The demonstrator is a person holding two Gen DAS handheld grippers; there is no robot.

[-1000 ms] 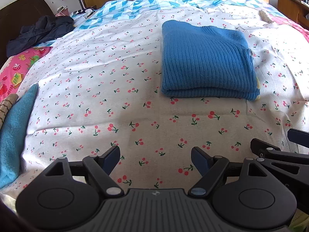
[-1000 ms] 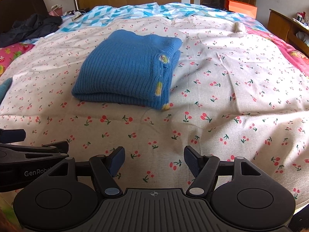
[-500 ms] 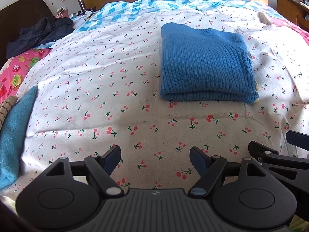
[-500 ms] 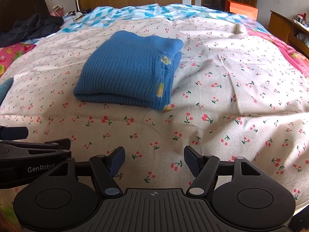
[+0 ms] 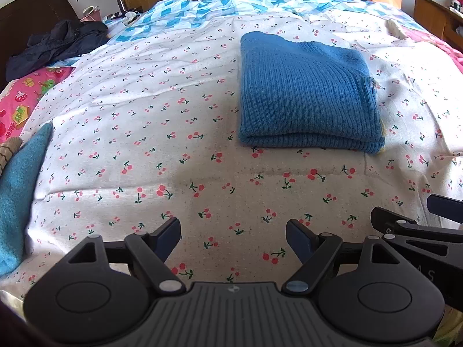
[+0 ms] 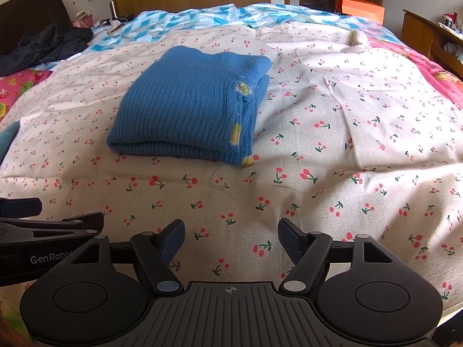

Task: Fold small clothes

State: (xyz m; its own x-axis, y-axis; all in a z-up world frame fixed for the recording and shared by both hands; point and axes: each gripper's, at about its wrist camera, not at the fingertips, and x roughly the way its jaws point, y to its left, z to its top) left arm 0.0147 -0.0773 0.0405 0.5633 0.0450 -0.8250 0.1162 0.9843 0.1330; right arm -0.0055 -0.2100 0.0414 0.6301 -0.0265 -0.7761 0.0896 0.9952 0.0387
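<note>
A blue ribbed knit sweater [image 5: 306, 95] lies folded into a neat rectangle on the cherry-print sheet [image 5: 173, 144]; it also shows in the right wrist view [image 6: 191, 110], with yellow trim along its right edge. My left gripper [image 5: 233, 237] is open and empty, held low near the bed's front edge, well short of the sweater. My right gripper [image 6: 231, 238] is open and empty, beside the left one. Each gripper shows at the edge of the other's view.
A light blue fuzzy cloth [image 5: 17, 190] lies at the left edge of the bed. Dark clothing [image 5: 55, 46] is heaped at the far left by the headboard. A blue-white quilt [image 5: 217, 5] covers the far end. Wooden furniture [image 6: 428, 37] stands at the right.
Both grippers have drawn back slightly from the folded sweater and stay open. The sweater has not moved.
</note>
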